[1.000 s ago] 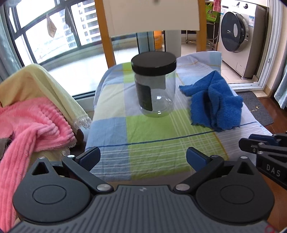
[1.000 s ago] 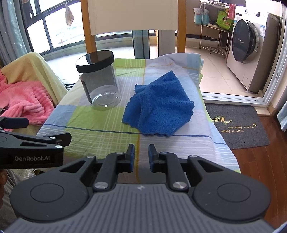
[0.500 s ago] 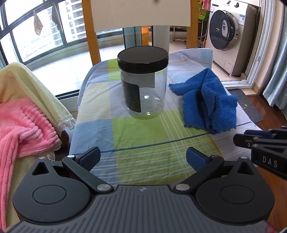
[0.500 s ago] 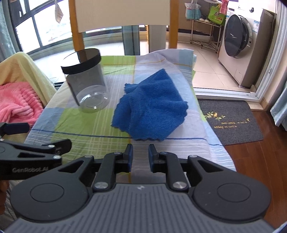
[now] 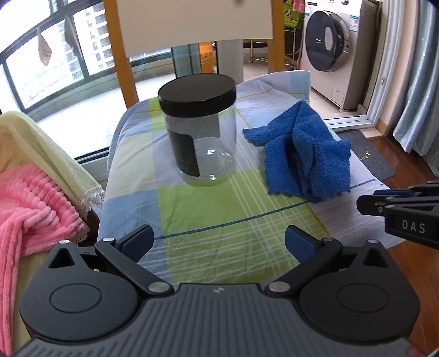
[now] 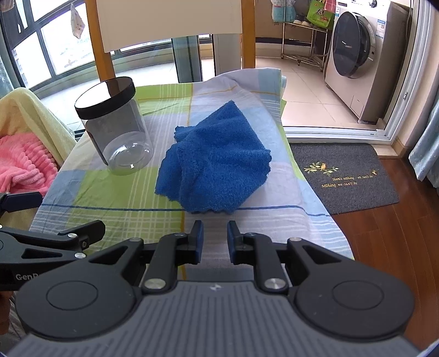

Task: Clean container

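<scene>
A clear jar (image 6: 118, 137) with a black lid (image 6: 105, 97) stood upright on the checked cloth (image 6: 115, 192), and a crumpled blue towel (image 6: 215, 162) lay just beside it to the right, not touching. The right gripper (image 6: 214, 241) hung over the cloth's near edge, short of the towel, its jaws a narrow gap apart with nothing between them. The left gripper (image 6: 82, 233) poked in from the left. Beyond stood a wooden chair back (image 6: 175, 22), with a washing machine (image 6: 362, 55) and a doormat (image 6: 343, 175) to the right.
</scene>
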`<state>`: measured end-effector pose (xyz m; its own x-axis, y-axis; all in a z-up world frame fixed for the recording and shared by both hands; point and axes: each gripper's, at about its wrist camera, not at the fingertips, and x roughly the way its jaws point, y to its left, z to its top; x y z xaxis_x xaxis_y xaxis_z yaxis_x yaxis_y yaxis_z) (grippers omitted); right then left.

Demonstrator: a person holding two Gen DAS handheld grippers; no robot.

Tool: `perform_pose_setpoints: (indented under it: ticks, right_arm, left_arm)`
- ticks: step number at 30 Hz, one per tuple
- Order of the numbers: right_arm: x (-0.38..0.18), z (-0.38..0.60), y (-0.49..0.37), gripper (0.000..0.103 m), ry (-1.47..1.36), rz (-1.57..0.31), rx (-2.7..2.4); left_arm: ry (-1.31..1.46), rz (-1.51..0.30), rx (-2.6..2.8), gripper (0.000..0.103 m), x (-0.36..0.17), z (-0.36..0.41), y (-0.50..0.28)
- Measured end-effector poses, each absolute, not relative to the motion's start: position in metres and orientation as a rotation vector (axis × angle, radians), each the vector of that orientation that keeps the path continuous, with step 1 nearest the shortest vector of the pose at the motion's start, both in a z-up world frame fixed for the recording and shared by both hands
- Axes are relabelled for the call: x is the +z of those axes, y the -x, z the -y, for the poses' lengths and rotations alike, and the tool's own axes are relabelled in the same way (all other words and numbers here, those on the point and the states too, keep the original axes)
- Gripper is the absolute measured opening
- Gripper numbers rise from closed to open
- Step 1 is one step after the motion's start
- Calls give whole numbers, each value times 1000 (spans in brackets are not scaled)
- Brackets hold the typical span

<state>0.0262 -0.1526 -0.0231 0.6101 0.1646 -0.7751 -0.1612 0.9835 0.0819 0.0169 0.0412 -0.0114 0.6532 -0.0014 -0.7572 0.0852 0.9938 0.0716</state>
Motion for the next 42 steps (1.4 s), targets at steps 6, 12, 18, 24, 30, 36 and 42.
perform_pose_setpoints:
  ticks: [6,12,18,24,30,36,42]
  right_arm:
    - [-24,158,-28,16,-15,-894,172]
    - [-26,158,-30,16,-21,-900,179]
    - [-28,155,-34,16,-23,-902,186]
    - [-30,156,-34,16,-24,-905,186]
    - [-31,155,-36,16,-31,-904,194]
    - [-31,156,-38,16,-37,-901,200]
    - [-32,158,-41,16,-42,-898,201]
  left_arm:
    - [-124,-852,-55,102,-13,-38,-20]
    - [-118,-859,-39,102,-19,-41,-26]
    - [-101,-878,-65,102,-23,-42,-31]
    - [-124,-868,-60,102,-24,-39,-31]
    - [-127,-872,-45,102,-25,-40,-34]
    - [-124,-890,-32,102,-28,-40,-37]
    - [-135,-887,-30,102,-27,-36,-40]
